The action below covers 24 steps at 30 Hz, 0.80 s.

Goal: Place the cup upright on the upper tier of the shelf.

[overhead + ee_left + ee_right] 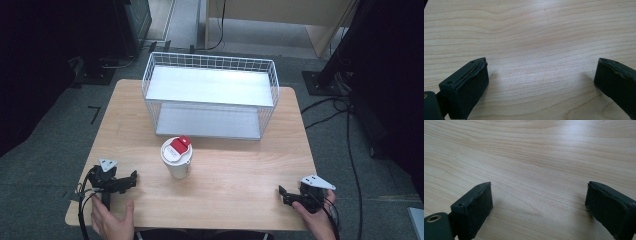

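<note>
**A:** What sits on the table, and what is it made of?

**B:** The table [240, 190] is pale wood with a fine wavy grain and rounded corners. Near its middle stands a white cup [176, 158], a tapered cylinder with a smooth white lid carrying a red flip tab. Just behind it, toward the far edge, is a white wire basket [210, 92], a rectangular grid of thin rods with two flat, matte grey shelves inside, one above the other.

**A:** And the grippers?

**B:** The left gripper [131, 179] rests at the near left corner, a hand [111, 221] behind it. In the left gripper view its two black jaws, blocky with rough, slightly frayed pads, stand wide apart over bare wood, holding nothing. The right gripper [283, 195] lies at the near right corner, held by the right hand [320, 220]; its jaws too are spread wide and empty. Each carries a small grey three-cornered plate on top. Both are well apart from the cup.

**A:** The room?

**B:** Dull grey carpet floor, black cables trailing on the right, dark equipment at both sides, and light wooden furniture at the back.
</note>
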Each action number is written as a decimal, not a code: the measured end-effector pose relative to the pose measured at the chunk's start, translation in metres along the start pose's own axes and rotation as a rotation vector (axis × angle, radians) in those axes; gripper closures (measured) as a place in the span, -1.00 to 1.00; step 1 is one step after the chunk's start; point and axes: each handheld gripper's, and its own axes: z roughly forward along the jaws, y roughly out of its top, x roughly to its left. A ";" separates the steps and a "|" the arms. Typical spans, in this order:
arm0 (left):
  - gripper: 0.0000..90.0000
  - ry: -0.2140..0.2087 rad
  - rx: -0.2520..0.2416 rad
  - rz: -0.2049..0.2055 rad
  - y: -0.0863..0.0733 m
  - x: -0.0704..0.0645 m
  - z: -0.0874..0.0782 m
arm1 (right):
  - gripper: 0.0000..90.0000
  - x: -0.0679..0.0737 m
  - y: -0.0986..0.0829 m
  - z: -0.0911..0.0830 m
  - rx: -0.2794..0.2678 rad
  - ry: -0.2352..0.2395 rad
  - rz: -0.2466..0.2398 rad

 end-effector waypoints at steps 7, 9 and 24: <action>-1.00 -0.001 0.000 0.001 0.000 0.000 0.000 | -0.85 0.004 0.000 0.001 0.010 -0.028 -0.020; -1.00 -0.001 0.000 0.000 0.000 0.000 0.000 | -0.85 0.006 -0.001 -0.001 0.008 -0.043 -0.013; -1.00 -0.001 -0.001 -0.001 0.000 0.000 0.000 | -0.85 0.038 0.028 -0.002 -0.061 0.008 -0.013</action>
